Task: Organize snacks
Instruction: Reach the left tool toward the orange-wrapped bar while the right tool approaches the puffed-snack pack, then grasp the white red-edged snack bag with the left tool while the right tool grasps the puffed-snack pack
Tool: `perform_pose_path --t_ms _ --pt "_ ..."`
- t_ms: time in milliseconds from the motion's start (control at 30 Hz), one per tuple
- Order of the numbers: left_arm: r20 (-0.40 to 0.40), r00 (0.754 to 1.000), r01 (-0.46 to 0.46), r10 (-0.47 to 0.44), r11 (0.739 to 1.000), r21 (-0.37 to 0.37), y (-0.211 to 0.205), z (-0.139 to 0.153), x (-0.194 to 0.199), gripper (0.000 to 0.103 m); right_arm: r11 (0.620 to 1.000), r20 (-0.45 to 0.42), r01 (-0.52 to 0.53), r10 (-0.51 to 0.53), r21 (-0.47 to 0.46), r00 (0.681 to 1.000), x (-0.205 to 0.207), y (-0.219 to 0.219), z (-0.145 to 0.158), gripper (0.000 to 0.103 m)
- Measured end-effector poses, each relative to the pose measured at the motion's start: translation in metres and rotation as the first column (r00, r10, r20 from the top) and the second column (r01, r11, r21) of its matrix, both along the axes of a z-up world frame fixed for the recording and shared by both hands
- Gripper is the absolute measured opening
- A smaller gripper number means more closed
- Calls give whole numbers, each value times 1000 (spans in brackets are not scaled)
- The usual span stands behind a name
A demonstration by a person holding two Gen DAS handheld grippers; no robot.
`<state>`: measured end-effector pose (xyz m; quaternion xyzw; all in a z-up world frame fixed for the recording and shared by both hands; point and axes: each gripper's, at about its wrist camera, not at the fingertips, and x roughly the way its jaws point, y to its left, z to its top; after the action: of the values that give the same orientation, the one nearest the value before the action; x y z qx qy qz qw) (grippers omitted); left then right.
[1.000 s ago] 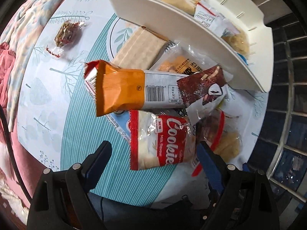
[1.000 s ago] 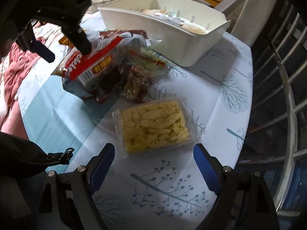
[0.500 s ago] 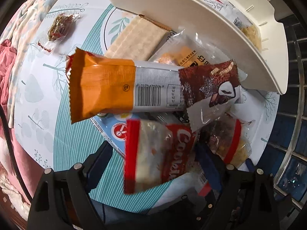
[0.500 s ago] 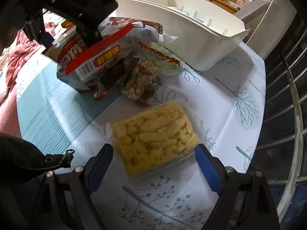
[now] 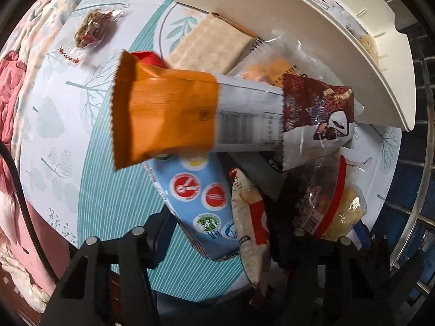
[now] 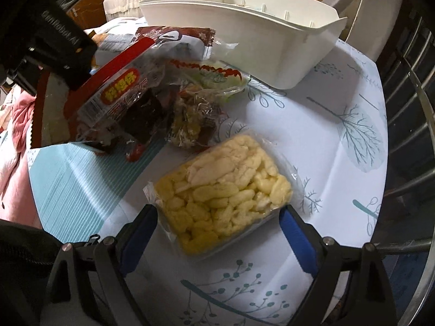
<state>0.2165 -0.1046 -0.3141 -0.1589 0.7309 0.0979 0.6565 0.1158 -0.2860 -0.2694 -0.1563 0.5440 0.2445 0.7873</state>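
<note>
Right now my left hand-held gripper (image 5: 231, 247) points straight down into the snack pile beside the white bin (image 5: 299, 40), and its jaws have just been closing with the red-and-white cookie packet (image 5: 252, 225) standing on edge between them. Whether the pads actually press on that packet, I cannot tell; the near fingers blur into the wrappers. Just in front of the bin's wall lies the orange-ended bar (image 5: 190, 116), stretched across the heap, its brown end nearest the bin. Under it sits a light blue pack (image 5: 201, 203) with round stickers, and a tan wafer (image 5: 209, 46) lies touching the bin's side. Well apart from the bin, toward the desk's (image 5: 54, 125) far edge, a small clear-wrapped dark snack (image 5: 91, 27) sits alone.

Over on my other side, my right hand-held gripper (image 6: 217, 228) is wide open, blue pads either side of the near end of the yellow puff tray (image 6: 225, 195), not touching it. That tray lies flat on the desk, near the bin (image 6: 258, 40) but apart from it. Between tray and bin sits a crumpled clear bag of mixed snack (image 6: 193, 122).
</note>
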Motion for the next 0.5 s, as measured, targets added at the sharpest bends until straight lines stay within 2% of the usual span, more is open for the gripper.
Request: perform_pose_path --t_ms 133,167,233,333,500 --pt "2 1000 -10 10 1000 1 6 2 -4 51 1000 16 3 -4 5 1000 -2 0 0 87" --pt "1 1000 -10 10 1000 0 6 2 -6 50 1000 12 4 -4 12 1000 -3 0 0 84" --pt "-4 1000 -10 10 1000 -1 9 3 -12 50 999 -2 6 -6 37 1000 -8 0 2 69" --pt "-12 1000 -7 7 1000 2 10 4 -17 49 999 4 2 -2 37 1000 -10 0 3 62" --pt "-12 1000 -14 14 1000 -8 12 9 -34 49 999 3 10 -10 40 1000 -9 0 5 60"
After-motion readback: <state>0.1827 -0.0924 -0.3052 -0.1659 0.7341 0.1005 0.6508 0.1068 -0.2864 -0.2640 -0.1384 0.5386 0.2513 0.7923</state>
